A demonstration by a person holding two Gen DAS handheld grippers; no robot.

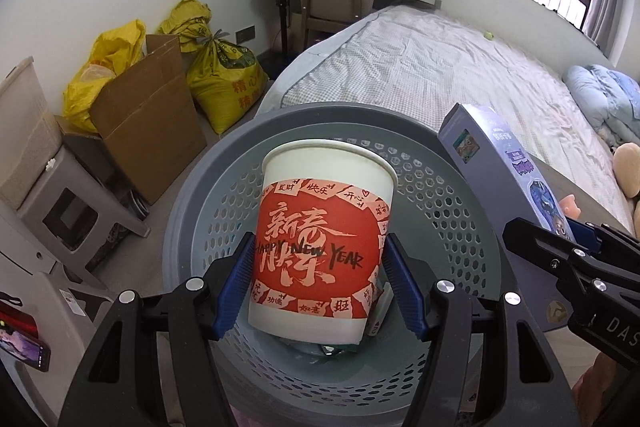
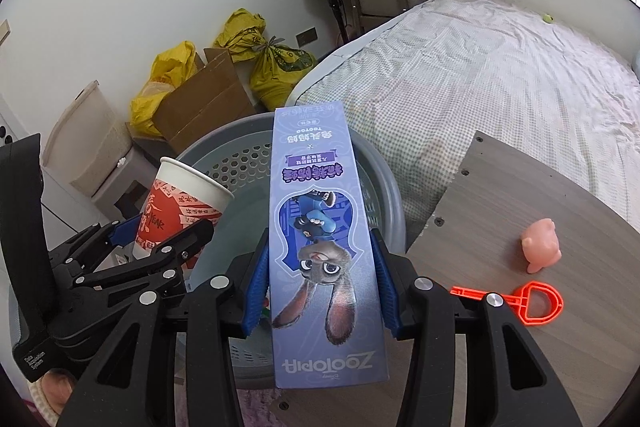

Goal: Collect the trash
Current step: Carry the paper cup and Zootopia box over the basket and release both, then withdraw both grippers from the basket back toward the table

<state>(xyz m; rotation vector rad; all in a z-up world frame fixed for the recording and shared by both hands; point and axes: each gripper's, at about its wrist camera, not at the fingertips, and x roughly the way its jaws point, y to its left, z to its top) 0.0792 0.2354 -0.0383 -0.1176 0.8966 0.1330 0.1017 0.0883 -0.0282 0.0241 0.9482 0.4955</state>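
**Desk:** What do I have in shot?

**Operator:** A bedroom, two loads poised over one bin. My left gripper (image 1: 320, 283) has its blue pads clamped on the sides of a red-and-white paper cup (image 1: 320, 247), jaws about half spread, the cup upright above the mouth of the grey perforated basket (image 1: 440, 195). My right gripper (image 2: 320, 283) pinches a tall lilac Zootopia box (image 2: 320, 227) between narrower jaws; its far end reaches over the basket's near rim.

**Desk:** How far along is the collecting?

**Operator:** Mid-way, I judge. Both items are lifted and brought to the basket, neither is released. Something already lies at the basket's bottom, seen under the cup. On the wooden table (image 2: 520, 195) to the right a pink pig toy (image 2: 540, 245) and an orange plastic piece (image 2: 528, 301) remain; whether they count as trash I cannot say.

**Desk:** What can't you see?

**Operator:** The cup blocks most of the basket floor, so its contents stay unidentified. The box hides the basket's right side in the right view. The table's near and right edges are cut off, and the person holding the rigs is barely in frame.
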